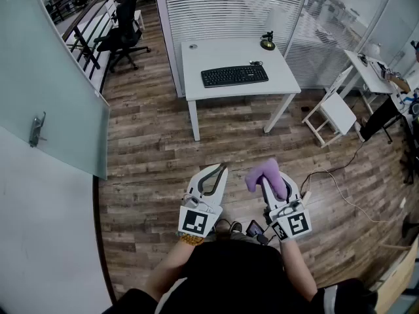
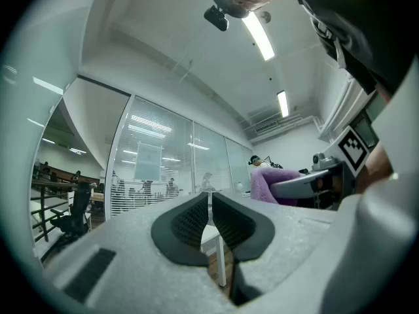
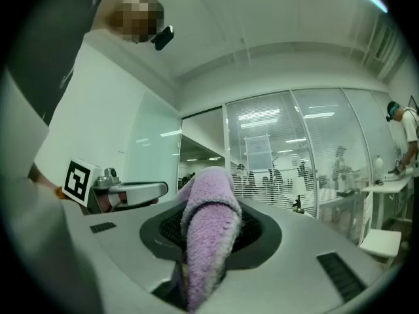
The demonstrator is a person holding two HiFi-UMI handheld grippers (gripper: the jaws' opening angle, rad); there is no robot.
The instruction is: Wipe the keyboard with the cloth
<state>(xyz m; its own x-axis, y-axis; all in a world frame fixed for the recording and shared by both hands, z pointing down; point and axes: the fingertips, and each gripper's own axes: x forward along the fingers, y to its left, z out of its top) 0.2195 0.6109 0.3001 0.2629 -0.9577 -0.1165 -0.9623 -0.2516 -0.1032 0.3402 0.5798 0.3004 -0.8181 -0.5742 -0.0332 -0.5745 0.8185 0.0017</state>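
Person stands on the wood floor (image 1: 150, 169), well short of the white counter (image 1: 219, 54), facing its front edge. Both tools are held level at waist height, nowhere near the counter.

Left hand-held gripper (image 1: 219, 169) (image 2: 210, 205): dark pads pressed together, nothing between them, only a hairline slit showing. It sits on the counter-facing side of the person, left of the other tool.

Right hand-held gripper (image 1: 267, 179) (image 3: 208, 226): pinching the purple cloth (image 1: 265, 174) (image 3: 208, 227). The cloth is a fuzzy bunched fold; it sticks up out of the jaws and flops over the tips toward the counter. It also shows in the left gripper view (image 2: 268, 183), just beside that tool. The cloth is in the air, well apart from the counter and touching nothing on it.

Black keyboard (image 1: 234, 76) lies flat near the middle of the counter, long side roughly parallel to the counter's front edge, slightly skewed. A small dark object (image 1: 267, 42) stands at the counter's far right corner; can't tell what it is.

Around the counter:
- White blinds (image 1: 229, 5) run behind it.
- A black office chair (image 1: 124, 34) stands off to its left.
- A white chair (image 1: 337, 113) stands off to its right.
- A thin cable (image 1: 340, 182) trails over the floor, nearer the person than the counter's right legs.
- A frosted glass door (image 1: 39, 77) with a metal handle is far left of the counter.
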